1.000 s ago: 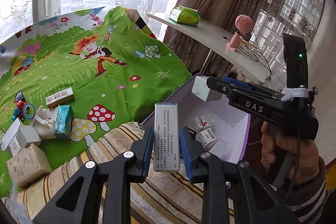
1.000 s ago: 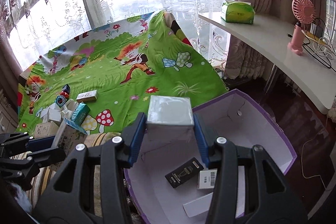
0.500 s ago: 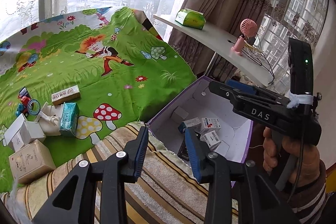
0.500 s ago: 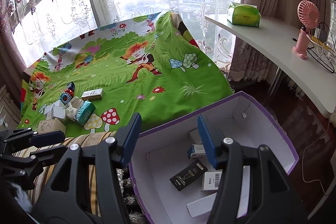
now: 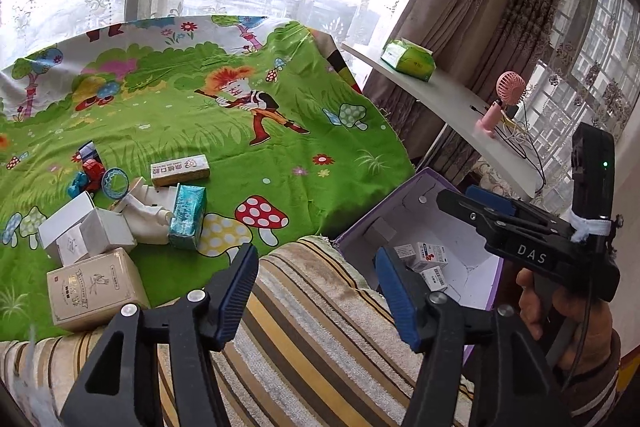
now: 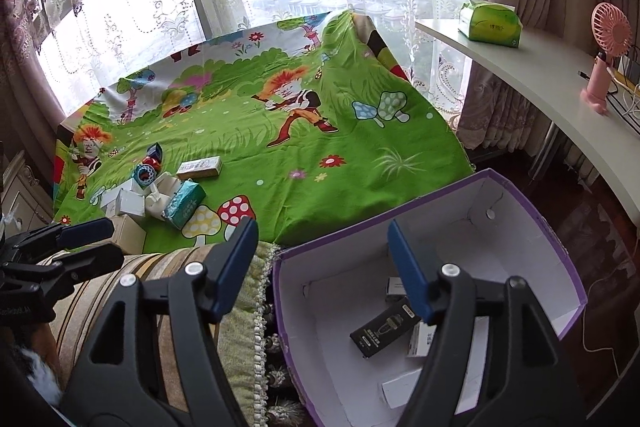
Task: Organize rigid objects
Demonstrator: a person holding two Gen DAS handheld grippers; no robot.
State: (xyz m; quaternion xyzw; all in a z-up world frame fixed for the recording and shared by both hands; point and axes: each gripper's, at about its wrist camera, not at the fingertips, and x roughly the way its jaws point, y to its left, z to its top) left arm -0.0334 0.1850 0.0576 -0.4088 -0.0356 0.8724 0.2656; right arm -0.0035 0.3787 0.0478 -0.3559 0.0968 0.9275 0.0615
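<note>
left gripper (image 5: 316,291): empty, jaws had just been spreading wide
right gripper (image 6: 322,267): same, nothing held
box (image 6: 532,223): small cartons inside
cloth (image 5: 248,187): more cartons piled

The white letters "DAS" stand on the black body of the right gripper (image 5: 532,255), which reaches over the purple-rimmed box (image 5: 496,291) in the left wrist view. A long cream carton (image 5: 180,169) lying on the green cartoon cloth, well to the left of that box, carries red Chinese characters too small to read. The tan carton (image 5: 94,289) nearer the striped cover and the small cartons inside the box bear print and barcodes, none of it legible.
</note>
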